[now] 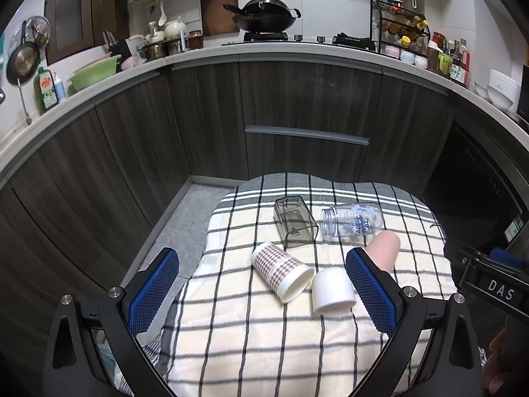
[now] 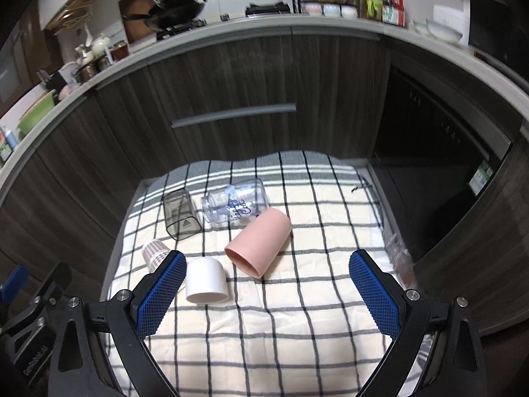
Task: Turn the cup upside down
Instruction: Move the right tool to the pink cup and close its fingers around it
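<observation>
Several cups rest on a checked cloth [image 1: 258,337] [image 2: 297,317]. A white cup [image 1: 332,291] [image 2: 207,283] stands upside down. A houndstooth-patterned cup [image 1: 281,271] [image 2: 154,253], a pink cup [image 1: 385,249] [image 2: 259,241], a clear printed cup [image 1: 352,223] [image 2: 236,203] and a smoky square cup [image 1: 295,221] [image 2: 181,215] lie on their sides. My left gripper [image 1: 261,258] is open and empty, above the cloth in front of the patterned cup. My right gripper [image 2: 267,261] is open and empty, in front of the pink cup.
Dark wood cabinets [image 1: 297,106] with a drawer handle [image 1: 305,135] rise just behind the cloth. A worktop above holds a wok [image 1: 264,16], a spice rack [image 1: 401,29] and bowls. A dark appliance [image 2: 439,152] stands to the right. Grey floor [image 1: 185,218] lies left of the cloth.
</observation>
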{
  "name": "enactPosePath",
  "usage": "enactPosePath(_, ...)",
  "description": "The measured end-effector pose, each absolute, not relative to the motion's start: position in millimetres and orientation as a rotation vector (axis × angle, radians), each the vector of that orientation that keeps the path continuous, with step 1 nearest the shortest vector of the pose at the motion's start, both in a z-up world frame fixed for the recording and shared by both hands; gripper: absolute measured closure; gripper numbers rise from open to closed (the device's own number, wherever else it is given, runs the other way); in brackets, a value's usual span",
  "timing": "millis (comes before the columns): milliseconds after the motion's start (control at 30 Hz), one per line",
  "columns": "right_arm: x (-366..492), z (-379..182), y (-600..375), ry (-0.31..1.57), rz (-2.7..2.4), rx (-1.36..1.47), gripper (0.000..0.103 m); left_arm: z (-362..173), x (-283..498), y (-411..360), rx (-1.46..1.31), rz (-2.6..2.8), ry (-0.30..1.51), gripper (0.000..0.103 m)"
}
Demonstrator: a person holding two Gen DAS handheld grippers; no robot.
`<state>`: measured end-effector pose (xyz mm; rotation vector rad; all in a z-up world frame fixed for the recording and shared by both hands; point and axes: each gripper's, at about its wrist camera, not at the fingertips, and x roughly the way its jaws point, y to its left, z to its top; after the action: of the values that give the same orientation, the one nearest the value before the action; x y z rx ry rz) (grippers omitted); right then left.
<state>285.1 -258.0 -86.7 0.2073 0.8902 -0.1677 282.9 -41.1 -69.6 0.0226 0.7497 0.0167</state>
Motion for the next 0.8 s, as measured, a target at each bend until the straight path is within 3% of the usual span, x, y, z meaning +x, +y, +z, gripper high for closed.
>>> enactPosePath(800, 428.6, -225.4, -266.2, 1.207, -0.294, 0.373, 0.004, -166.3, 421.1, -30.7, 0.015, -0.025, 0.822, 0.000)
